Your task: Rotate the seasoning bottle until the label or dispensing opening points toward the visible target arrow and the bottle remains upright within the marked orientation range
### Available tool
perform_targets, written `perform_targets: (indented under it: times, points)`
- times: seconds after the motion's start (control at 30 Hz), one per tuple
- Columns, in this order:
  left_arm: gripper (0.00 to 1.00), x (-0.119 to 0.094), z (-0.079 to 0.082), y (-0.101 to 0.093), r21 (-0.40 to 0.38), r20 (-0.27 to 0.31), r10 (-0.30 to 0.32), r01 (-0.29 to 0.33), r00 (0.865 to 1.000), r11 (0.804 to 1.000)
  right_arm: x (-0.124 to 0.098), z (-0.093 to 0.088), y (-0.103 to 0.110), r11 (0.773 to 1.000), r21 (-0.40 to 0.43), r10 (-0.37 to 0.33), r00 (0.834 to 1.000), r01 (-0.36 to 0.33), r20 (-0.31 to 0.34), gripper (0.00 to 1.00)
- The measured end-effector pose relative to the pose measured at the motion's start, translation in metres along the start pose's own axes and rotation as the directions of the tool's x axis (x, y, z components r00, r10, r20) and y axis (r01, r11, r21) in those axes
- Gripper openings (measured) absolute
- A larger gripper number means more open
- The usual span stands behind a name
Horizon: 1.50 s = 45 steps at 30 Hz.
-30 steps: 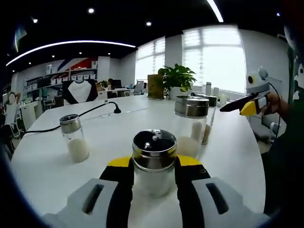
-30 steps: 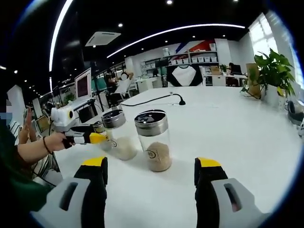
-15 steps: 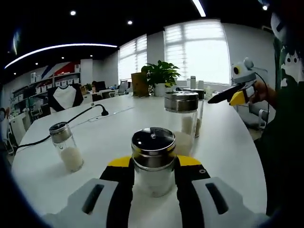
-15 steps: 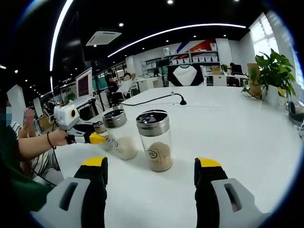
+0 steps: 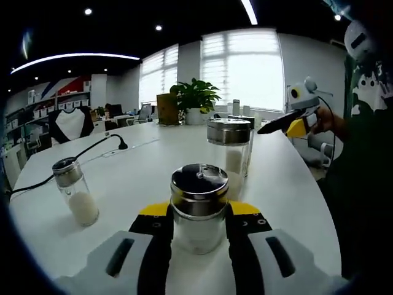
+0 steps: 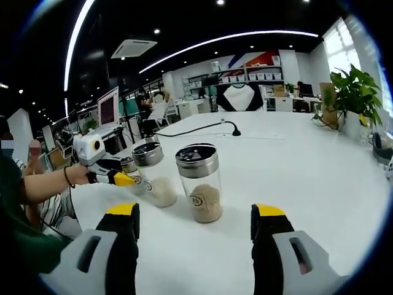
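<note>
1. A wide white table point(image 5: 153, 172) is seen in an open office, and every bottle stands on it.
2. A potted plant point(image 5: 195, 101) is placed at the table's far edge, before bright windows.
3. A black cable point(image 5: 80, 157) is laid across the table top.
4. The left hand-held gripper point(image 5: 199, 224) is clenched on a seasoning bottle point(image 5: 199, 206), which is held upright between both jaws, steel cap uppermost.
5. The right hand-held gripper point(image 6: 195, 230) is held released, its jaws wide apart and touching nothing.
6. A larger jar point(image 6: 199, 190) with brownish grains is set ahead of the right jaws.
7. A small shaker point(image 5: 72, 190) stands well apart, to the left.
</note>
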State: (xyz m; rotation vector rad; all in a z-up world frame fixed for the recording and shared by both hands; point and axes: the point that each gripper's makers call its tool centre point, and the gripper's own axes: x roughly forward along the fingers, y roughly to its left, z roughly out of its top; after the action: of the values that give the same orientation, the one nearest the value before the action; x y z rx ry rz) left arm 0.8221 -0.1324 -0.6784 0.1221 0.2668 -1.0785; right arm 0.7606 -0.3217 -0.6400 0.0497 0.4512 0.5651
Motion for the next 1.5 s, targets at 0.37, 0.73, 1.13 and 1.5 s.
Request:
perform_targets:
  times: [0.37, 0.73, 1.13, 1.5]
  points:
    - [0.63, -0.005, -0.006, 0.006, -0.100, 0.001, 0.154, -0.153, 0.988, 0.983, -0.002, -0.004, -0.002, 1.000, 0.004, -0.007, 1.000, 0.007, -0.008, 0.75]
    - [0.65, -0.020, 0.008, 0.001, -0.161, 0.019, 0.314, -0.307, 0.949, 0.938, 0.000, -0.008, -0.001, 0.999, -0.052, -0.014, 0.999, 0.012, -0.030, 0.75]
    - [0.63, -0.029, 0.006, -0.005, -0.220, -0.035, 0.438, -0.434, 0.898, 0.873, 0.002, -0.005, -0.002, 1.000, -0.028, -0.015, 1.000, 0.014, -0.023, 0.75]
    - [0.62, -0.034, 0.000, -0.009, -0.268, -0.082, 0.555, -0.555, 0.828, 0.788, 0.000, -0.007, -0.002, 1.000, -0.014, -0.016, 1.000, 0.016, -0.026, 0.74]
